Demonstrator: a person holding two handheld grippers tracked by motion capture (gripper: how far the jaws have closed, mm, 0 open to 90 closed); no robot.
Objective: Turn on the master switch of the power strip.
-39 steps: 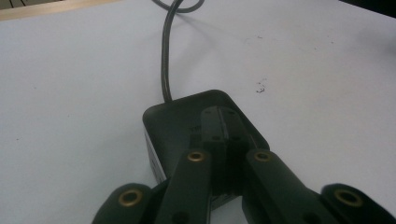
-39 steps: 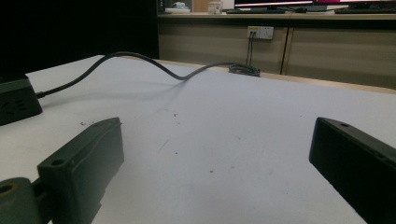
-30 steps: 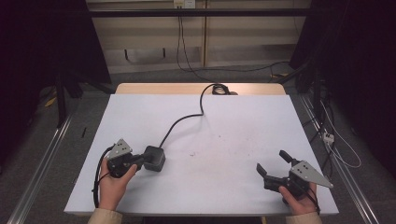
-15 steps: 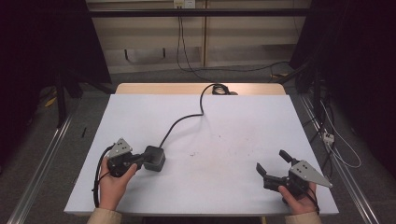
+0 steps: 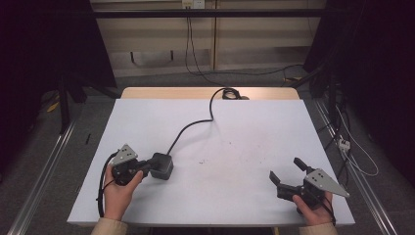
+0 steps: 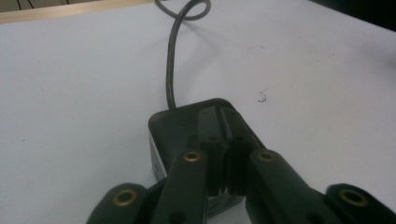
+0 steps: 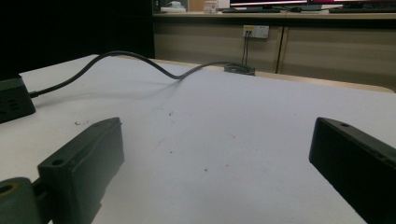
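1. One black power cube (image 5: 161, 166) sits at the table's left front, cord (image 5: 193, 125) running away toward the far edge.
2. Left gripper (image 5: 147, 168): jaws pinched together atop it.
3. Right gripper (image 5: 288, 172): jaws wide, empty.
4. White tabletop (image 5: 244, 132), dim room.

The black box (image 5: 161, 165) appears to be smooth, slightly glossy plastic; its cable (image 5: 192, 126) looks rubbery. The table (image 5: 244, 127) has a matt white surface with a wooden far edge.
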